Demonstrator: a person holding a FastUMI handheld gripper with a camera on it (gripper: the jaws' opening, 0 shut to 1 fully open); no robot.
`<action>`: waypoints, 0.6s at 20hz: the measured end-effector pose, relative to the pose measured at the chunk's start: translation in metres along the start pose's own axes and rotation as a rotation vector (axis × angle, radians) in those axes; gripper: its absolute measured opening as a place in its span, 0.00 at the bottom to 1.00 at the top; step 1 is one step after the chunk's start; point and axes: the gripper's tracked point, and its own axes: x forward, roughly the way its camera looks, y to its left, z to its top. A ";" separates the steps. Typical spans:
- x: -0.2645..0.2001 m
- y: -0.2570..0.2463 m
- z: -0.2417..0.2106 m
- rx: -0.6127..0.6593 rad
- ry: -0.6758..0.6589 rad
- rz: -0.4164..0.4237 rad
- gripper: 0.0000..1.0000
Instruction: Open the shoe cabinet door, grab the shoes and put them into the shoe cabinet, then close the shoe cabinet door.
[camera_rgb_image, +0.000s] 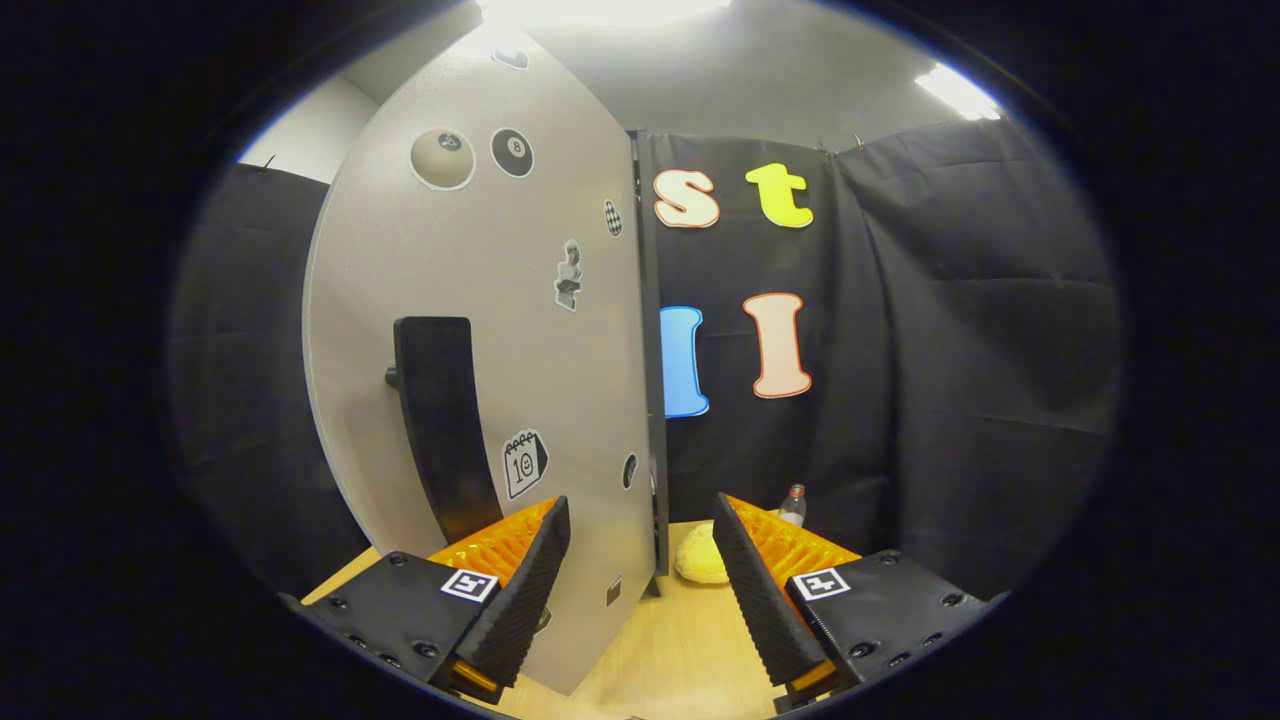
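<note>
Hovering gripper (640, 580), fingers spread, holding nothing; cabinet door (480, 330) edge between them, handle (440, 420) beyond left finger. Yellow shoe (700, 556) ahead. Risk: fingers closing on door edge slip, door swings.

Bright ceiling lights (600, 8) high above the tongs (640, 570) glare to white. The pale cabinet door (480, 330) beyond them is evenly lit and sharp, though fisheye distortion bows its far side.

Yellow soft thing (701, 556) and bottle (792, 505) beyond the door (480, 330), each partly hidden.
</note>
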 end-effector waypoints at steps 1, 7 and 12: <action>0.002 0.009 -0.001 -0.001 0.000 0.008 0.91; 0.035 0.075 0.006 0.028 -0.006 0.100 0.91; 0.053 0.138 0.016 0.050 -0.021 0.293 0.95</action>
